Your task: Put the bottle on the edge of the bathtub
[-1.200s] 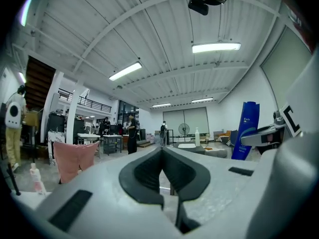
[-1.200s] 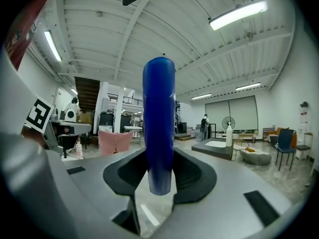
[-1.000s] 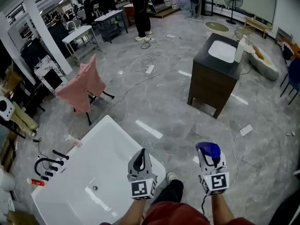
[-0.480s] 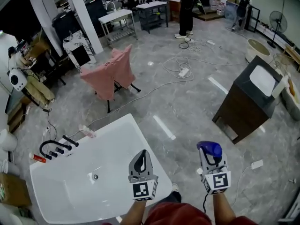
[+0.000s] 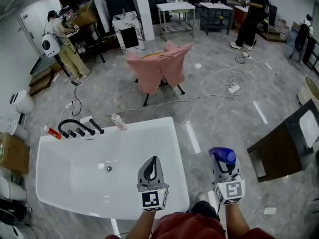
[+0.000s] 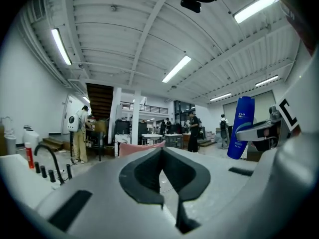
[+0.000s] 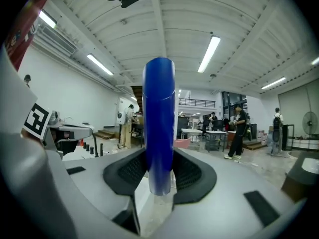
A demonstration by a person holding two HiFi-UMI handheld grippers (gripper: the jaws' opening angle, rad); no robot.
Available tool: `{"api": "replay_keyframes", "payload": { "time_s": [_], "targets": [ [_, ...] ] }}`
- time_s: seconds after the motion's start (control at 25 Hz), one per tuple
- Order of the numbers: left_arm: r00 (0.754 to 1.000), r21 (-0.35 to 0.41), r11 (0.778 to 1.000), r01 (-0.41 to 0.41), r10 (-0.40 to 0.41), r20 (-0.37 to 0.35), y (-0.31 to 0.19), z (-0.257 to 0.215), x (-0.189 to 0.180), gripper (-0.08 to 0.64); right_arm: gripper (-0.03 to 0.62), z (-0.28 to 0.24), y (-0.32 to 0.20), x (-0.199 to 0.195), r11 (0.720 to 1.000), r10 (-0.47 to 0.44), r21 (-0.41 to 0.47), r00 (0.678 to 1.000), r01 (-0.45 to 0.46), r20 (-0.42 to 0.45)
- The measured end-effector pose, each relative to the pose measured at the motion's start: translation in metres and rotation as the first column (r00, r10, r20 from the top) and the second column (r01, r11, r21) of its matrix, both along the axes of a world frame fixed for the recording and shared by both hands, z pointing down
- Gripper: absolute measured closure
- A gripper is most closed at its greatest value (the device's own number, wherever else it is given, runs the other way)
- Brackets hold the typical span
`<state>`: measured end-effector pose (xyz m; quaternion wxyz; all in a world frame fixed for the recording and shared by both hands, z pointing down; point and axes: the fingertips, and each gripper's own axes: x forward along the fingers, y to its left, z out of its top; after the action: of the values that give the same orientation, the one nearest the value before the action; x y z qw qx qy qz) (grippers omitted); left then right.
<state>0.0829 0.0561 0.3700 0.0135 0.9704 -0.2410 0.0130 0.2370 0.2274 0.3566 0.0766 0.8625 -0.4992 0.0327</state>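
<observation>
The right gripper (image 5: pixel 224 167) is holding the bottle (image 5: pixel 223 156) upright, fingers part-open and pressing on it, over the floor just right of the bathtub (image 5: pixel 180 159). The left gripper (image 5: pixel 151 166) is hovering with its fingers together and nothing between them. Next, the bottle likely needs moving left over the rim, then lowering.

Bathtub (image 5: pixel 179 156) right rim bare, faucet (image 5: pixel 75 122) apparently crowding far left corner

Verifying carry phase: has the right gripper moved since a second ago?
Yes. The right gripper, clamping the blue bottle, swung left: the dark cabinet that stood ahead of it now lies off to its right.
</observation>
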Motion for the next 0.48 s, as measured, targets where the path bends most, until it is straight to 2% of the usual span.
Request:
{"api": "replay_keyframes", "payload": {
  "time_s": [0.16, 0.28, 0.36, 0.48],
  "targets": [
    [0.994, -0.006, 0.994, 0.11, -0.109, 0.013, -0.035, 0.007, -0.02, 0.555, 0.44, 0.009, -0.06, -0.001, 0.992, -0.122, -0.008, 0.993, 0.122, 0.006],
    [0.982, 0.0, 0.982, 0.19, -0.19, 0.022, -0.058, 0.014, -0.029, 0.555, 0.44, 0.022, -0.103, 0.002, 0.977, -0.212, -0.016, 0.977, 0.213, 0.024],
    [0.967, 0.002, 0.967, 0.254, -0.254, 0.029, -0.072, 0.02, -0.036, 0.555, 0.44, 0.033, -0.132, 0.004, 0.96, -0.277, -0.025, 0.96, 0.278, 0.039],
    [0.933, 0.01, 0.934, 0.358, -0.358, 0.028, -0.095, 0.027, -0.044, 0.555, 0.44, 0.05, -0.175, 0.007, 0.927, -0.37, -0.038, 0.927, 0.372, 0.067]
  ]
}}
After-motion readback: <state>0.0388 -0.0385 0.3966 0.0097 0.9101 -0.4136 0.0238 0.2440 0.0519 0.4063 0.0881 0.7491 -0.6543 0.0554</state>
